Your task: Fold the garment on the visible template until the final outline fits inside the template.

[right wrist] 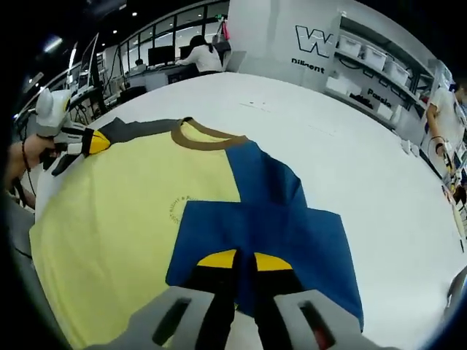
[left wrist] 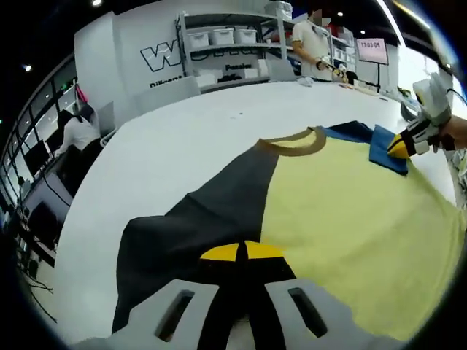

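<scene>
Two grippers work a yellow T-shirt (right wrist: 124, 211) spread flat on the white table (right wrist: 350, 160). One, the left gripper (left wrist: 241, 252), has its jaws pinched on the dark grey sleeve (left wrist: 197, 226). Across from it, the right gripper (right wrist: 236, 260) clamps the blue sleeve (right wrist: 270, 233), which lies folded over the shirt's chest.

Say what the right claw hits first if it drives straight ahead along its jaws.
Likely the blue sleeve folded across the T-shirt directly ahead of the right claw; the brown collar lies farther on. Depth is uncertain.
</scene>
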